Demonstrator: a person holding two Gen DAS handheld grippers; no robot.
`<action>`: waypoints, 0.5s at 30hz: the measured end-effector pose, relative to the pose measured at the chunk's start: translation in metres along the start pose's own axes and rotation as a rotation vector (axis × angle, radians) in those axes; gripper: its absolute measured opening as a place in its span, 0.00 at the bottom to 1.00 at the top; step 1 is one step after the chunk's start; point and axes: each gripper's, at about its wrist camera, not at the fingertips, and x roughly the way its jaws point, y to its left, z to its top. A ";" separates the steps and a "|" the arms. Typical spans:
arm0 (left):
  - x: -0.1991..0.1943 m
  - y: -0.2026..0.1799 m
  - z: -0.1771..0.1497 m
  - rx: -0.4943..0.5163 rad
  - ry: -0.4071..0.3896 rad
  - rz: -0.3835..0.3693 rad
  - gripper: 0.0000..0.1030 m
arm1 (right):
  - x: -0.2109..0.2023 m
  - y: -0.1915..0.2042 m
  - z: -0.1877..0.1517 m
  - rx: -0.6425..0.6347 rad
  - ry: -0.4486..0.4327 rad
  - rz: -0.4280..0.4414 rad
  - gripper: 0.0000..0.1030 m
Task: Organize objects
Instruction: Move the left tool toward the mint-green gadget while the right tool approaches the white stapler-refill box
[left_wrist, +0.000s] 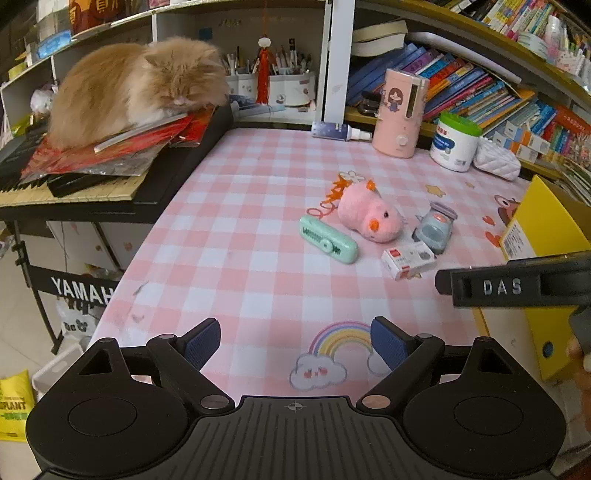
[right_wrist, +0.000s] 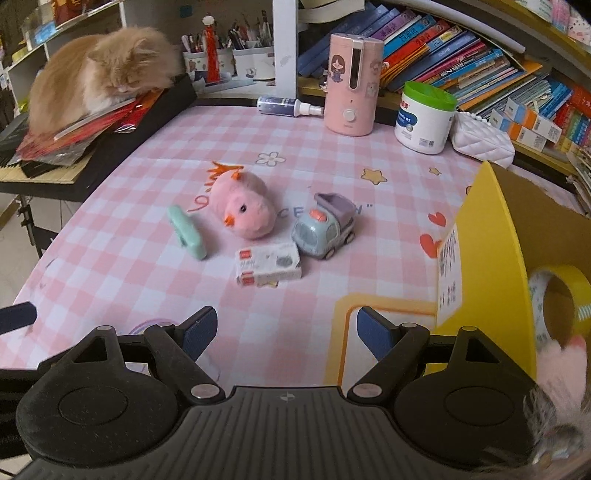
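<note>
Right wrist view shows the right tool (right_wrist: 284, 334) open wide near the bottom of the frame, with nothing in it. Left wrist view shows the left tool (left_wrist: 295, 341) open wide and empty too.

Four small things sit close together in the middle of the counter (right_wrist: 122, 254): a pink plush chick (right_wrist: 243, 210), a toy truck (right_wrist: 325, 232), a small white box (right_wrist: 267, 264) and a mint green comb (right_wrist: 186, 232). The yellow box (right_wrist: 484, 236) stands at the right edge, and I think they should go in there. A roll of tape (right_wrist: 561, 295) is already inside.

The small white box lies just in front of the chick and the truck. A tool going for one could bump the others or push the truck so it rolls away.

A fluffy cat (right_wrist: 99, 77) sleeps at the upper left on a pile of red papers (right_wrist: 107, 122). If it wakes, it might step in. The pink bottle (right_wrist: 352, 85) and white jar (right_wrist: 424, 118) stand far back, out of the way.
</note>
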 end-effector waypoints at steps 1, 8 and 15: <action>0.003 -0.001 0.003 0.000 -0.001 0.001 0.88 | 0.004 -0.002 0.004 0.009 0.001 0.000 0.80; 0.023 -0.005 0.022 0.006 -0.012 0.006 0.88 | 0.031 -0.017 0.030 0.058 -0.002 -0.001 0.79; 0.037 0.005 0.036 -0.007 -0.016 0.043 0.88 | 0.058 -0.002 0.030 -0.071 0.031 0.020 0.77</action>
